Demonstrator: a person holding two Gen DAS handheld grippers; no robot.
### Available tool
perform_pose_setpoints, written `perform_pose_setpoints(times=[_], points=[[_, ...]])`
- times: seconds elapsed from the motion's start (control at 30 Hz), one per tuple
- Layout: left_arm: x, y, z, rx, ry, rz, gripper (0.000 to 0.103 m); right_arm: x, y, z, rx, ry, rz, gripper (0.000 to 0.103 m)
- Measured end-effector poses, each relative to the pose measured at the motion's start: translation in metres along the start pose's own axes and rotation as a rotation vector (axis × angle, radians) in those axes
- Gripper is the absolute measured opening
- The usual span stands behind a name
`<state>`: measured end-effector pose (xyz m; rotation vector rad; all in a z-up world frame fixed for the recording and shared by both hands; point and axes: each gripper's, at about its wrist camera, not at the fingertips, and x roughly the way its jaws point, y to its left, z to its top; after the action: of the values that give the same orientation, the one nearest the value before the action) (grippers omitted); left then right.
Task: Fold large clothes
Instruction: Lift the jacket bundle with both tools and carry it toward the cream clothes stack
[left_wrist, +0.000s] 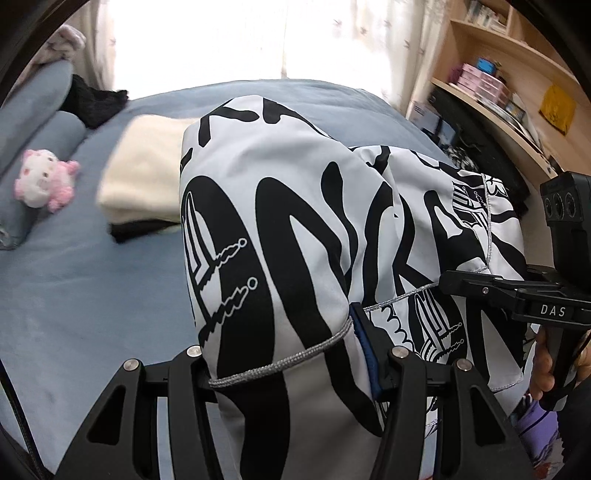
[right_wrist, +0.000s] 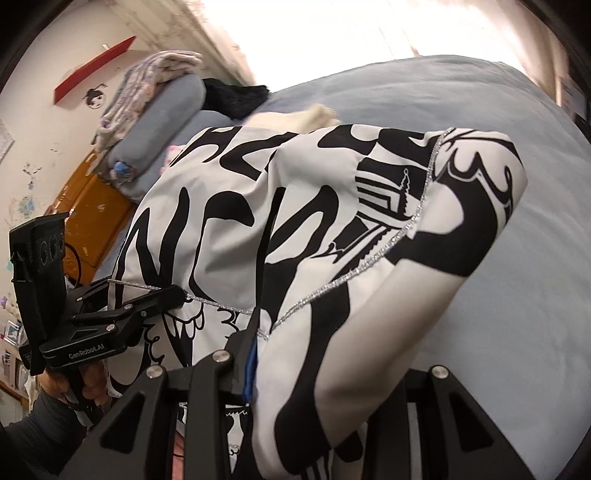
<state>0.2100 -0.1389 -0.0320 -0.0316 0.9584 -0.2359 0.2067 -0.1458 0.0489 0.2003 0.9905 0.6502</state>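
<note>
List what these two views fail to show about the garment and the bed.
- Left wrist view: black-and-white garment covers the cream pile's right side.
- Right wrist view: the garment hides the bed beneath it.
- Both views: garment's lower part cut off by the frame edge; its type unclear.

One black-and-white printed garment (left_wrist: 295, 229) hangs over one blue bed (left_wrist: 92, 288). Two grippers hold it: the left gripper (left_wrist: 284, 362) and the right gripper (right_wrist: 255, 354), each with two fingers clamped on the cloth. One folded cream garment (left_wrist: 147, 170) sits on one folded black one (left_wrist: 140, 229). There is one pink-and-white plush toy (left_wrist: 44, 179), two blue bolster pillows (left_wrist: 33, 99), and one wooden shelf unit (left_wrist: 498, 62).
</note>
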Motion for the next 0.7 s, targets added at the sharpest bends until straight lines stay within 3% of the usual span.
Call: perform_pose_setpoints(times=[0.23,0.4,0.57,0.7], points=[[-0.028,0.032,-0.010,0.028,-0.041,0.069,0.053,0.040,0.050,0.062,-0.026,-0.036,0.076,0.033],[-0.043,0.039,-0.007,0.047,-0.078,0.114,0.053,0.081,0.072,0.129,-0.037,-0.076,0.106,0.033],[-0.030,0.025,0.007,0.078,-0.105,0.145,0.053,0.133,0.080,0.196,-0.026,-0.115,0.130,0.033],[0.003,0.013,0.017,0.094,-0.108,0.147,0.053,0.177,0.071,0.238,0.009,-0.135,0.152,0.034]])
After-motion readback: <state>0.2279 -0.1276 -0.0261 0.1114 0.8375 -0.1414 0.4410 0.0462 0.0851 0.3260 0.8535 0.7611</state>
